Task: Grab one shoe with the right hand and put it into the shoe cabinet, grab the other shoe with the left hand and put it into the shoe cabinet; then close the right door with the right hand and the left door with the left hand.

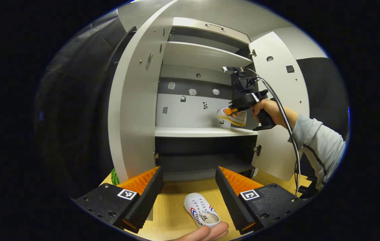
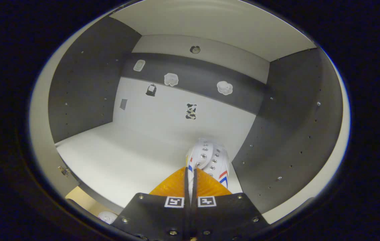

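Black handheld right gripper [image 1: 230, 112] showing pistol grip, trailing grey cable [image 1: 290, 134]; light grey ribbed-cuff sleeve [image 1: 320, 142] showing dark seam line; left gripper [image 1: 189, 190] wearing square coded markers.

Bright, even light; sharp, fisheye-bent edges.

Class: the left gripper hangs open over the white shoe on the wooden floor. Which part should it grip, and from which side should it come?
Probably the rim of the shoe beside the laces, coming down from above. It lies sole down, its opening faces up, and the left gripper already straddles it, so one finger could go inside and one outside the thin wall.
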Available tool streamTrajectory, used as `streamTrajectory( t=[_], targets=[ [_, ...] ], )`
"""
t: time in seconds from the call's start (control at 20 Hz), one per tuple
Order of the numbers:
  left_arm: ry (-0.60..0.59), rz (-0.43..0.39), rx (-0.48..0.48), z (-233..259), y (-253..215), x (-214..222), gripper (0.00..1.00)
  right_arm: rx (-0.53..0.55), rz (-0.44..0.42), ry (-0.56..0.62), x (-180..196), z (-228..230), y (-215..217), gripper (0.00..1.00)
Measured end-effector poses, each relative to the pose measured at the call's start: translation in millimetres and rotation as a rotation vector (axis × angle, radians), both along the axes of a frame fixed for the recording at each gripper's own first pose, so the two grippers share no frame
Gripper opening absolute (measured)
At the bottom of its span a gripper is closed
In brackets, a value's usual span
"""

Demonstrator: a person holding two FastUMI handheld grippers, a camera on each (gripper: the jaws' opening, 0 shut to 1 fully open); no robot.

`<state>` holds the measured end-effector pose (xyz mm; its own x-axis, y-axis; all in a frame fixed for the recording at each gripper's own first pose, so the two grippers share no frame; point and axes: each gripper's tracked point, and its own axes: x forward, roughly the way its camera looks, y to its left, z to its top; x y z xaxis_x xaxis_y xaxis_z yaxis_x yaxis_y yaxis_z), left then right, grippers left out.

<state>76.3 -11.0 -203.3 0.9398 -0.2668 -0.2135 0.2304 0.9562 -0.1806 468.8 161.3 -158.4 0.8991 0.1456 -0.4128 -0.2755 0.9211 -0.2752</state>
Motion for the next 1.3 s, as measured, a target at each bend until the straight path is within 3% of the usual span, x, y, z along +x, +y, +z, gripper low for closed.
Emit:
streamTrajectory(
  t=[0.25, 0.3, 0.45, 0.75, 1.0, 1.15, 1.3],
  targets=[
    [0.030, -0.001, -0.009, -8, -1, -5, 0.96, 0.015, -0.039, 0.040, 11, -22, -11, 0.03],
    [0.037, -0.002, -0.011, -9, -2, -8, 0.96, 0.025, -0.029, 0.003, 11, -13, -10, 0.22],
    [0.040, -0.004, -0.015, -10, -3, -15, 0.96, 0.056, -0.071, -0.086, -4, 17, -22, 0.99],
    [0.050, 0.007, -0.010, -14, -5, -30, 0.96, 0.114, -0.070, -0.171, -85, 48, -29, 0.99],
    [0.119, -0.004, -0.018, -44, -16, -46, 0.96, 0.153, -0.049, -0.263, -182, 81, -27, 0.99],
    [0.144, -0.033, -0.038, -61, -23, -55, 0.96, 0.137, -0.094, -0.353, -239, 104, -39, 0.98],
    [0.151, -0.010, -0.018, -81, -18, -52, 0.96, 0.181, -0.102, -0.374, -293, 111, -40, 0.99]
  ],
)
